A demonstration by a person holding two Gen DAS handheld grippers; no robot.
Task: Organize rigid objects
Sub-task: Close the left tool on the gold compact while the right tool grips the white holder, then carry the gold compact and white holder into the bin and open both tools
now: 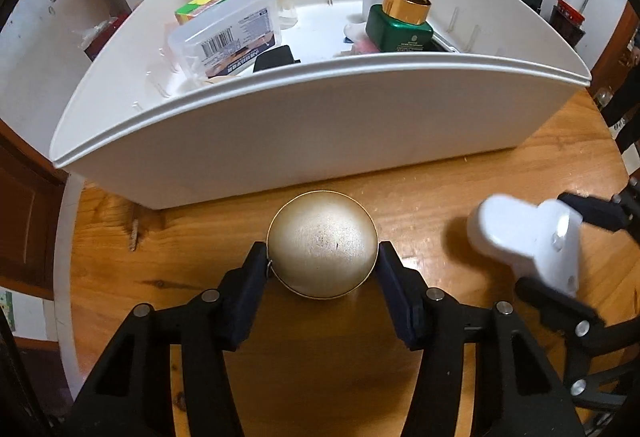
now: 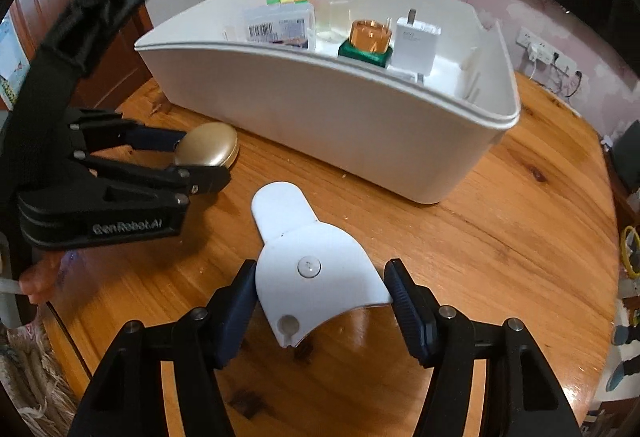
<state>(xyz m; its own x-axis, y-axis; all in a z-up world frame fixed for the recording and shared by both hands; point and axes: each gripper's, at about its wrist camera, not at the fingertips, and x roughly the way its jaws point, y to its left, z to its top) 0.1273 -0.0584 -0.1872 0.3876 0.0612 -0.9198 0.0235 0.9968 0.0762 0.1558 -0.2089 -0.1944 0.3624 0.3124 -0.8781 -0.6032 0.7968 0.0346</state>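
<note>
wooden table (image 2: 500,221) carries a white bin (image 1: 304,141) with a clear plastic case (image 1: 224,33), a colour cube (image 1: 208,1), a green jar with a gold cap (image 1: 400,25) and a white charger (image 2: 416,45) inside. in front of the bin, the right gripper (image 2: 322,291) clamps a white plastic piece (image 2: 312,261), and the left gripper (image 1: 322,257) grips a round gold tin (image 1: 322,243) resting on the wood.

Between the left gripper's (image 1: 322,259) two dark fingers (image 1: 394,269) sits a round gold case (image 1: 322,243), both pads touching its sides. Beyond the fingertips stands a white bin (image 1: 312,129); right of them, a white plastic piece (image 1: 528,237).
</note>
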